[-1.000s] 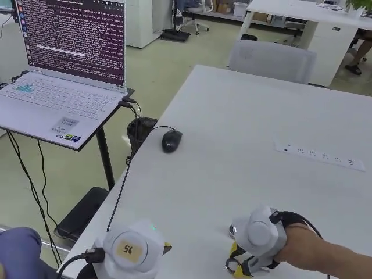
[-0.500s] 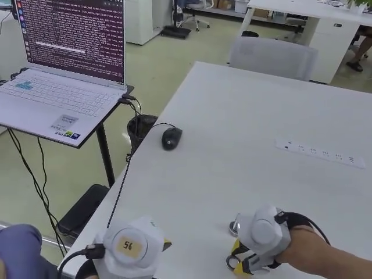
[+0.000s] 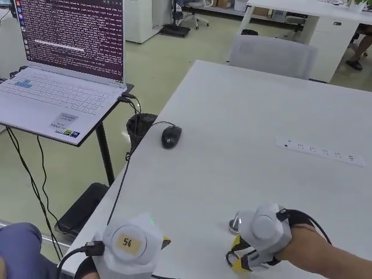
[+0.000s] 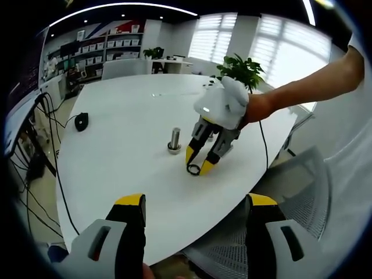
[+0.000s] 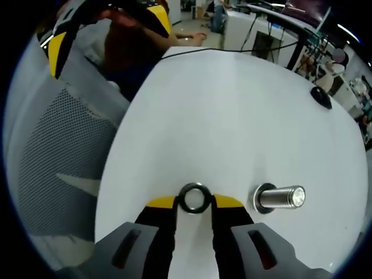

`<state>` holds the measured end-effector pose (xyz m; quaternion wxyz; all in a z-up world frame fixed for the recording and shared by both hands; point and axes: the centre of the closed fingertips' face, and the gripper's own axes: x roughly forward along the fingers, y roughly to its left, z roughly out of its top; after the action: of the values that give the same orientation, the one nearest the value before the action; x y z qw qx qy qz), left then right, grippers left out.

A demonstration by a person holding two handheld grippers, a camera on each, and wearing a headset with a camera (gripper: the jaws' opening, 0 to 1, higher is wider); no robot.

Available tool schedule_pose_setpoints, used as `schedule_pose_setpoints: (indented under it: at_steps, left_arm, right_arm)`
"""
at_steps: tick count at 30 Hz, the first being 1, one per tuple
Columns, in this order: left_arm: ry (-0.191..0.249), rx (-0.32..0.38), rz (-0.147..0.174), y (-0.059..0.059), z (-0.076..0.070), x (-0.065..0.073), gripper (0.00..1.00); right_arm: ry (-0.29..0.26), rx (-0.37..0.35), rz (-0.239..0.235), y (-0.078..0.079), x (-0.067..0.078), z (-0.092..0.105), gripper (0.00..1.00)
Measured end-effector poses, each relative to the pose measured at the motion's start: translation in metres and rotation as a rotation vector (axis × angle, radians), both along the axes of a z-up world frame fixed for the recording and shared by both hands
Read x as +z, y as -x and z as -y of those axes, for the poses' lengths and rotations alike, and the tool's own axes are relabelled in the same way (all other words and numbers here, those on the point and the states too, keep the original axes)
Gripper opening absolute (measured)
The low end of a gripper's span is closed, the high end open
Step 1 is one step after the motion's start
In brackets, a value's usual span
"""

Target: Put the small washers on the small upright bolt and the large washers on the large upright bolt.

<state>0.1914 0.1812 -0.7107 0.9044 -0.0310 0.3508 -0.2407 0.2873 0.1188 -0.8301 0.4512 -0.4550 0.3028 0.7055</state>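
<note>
Washer (image 5: 182, 198) in right gripper (image 5: 193, 203), just beside bolt (image 5: 280, 197)

The left gripper (image 4: 196, 202) and right gripper (image 4: 198, 165) are pale grey with yellow tips. The washer (image 5: 194, 198) between the right one's tips looks silvery, the bolt (image 5: 280, 197) beside them steel-grey, the table (image 3: 244, 133) white.

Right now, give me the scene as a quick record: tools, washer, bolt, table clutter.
right tool: shut on washer, tips down near table
left tool: open, empty, at near table edge
bolt: upright on table, just beside held washer
washer status: not yet on bolt
clutter: mouse and power strip on table; laptop on a stand beside it
</note>
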Motion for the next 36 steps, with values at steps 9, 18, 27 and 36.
schedule_pose_setpoints:
  at_steps: [9, 18, 27, 36]
  left_arm:
    - [-0.004, 0.007, -0.003, 0.004, -0.003, 0.0, 0.69]
    - [-0.001, 0.012, -0.001, 0.003, -0.001, 0.001, 0.69]
    - [-0.003, 0.006, 0.003, 0.001, -0.001, 0.002, 0.69]
    - [-0.006, 0.01, -0.003, 0.002, -0.004, 0.0, 0.69]
  right_arm:
    - [0.062, 0.228, 0.036, 0.002, 0.0, 0.008, 0.32]
    - [0.051, 0.291, 0.049, 0.002, 0.0, 0.005, 0.25]
    - [0.043, 0.203, 0.034, -0.001, 0.0, 0.005, 0.23]
    - [-0.004, 0.127, 0.024, -0.003, 0.008, 0.002, 0.23]
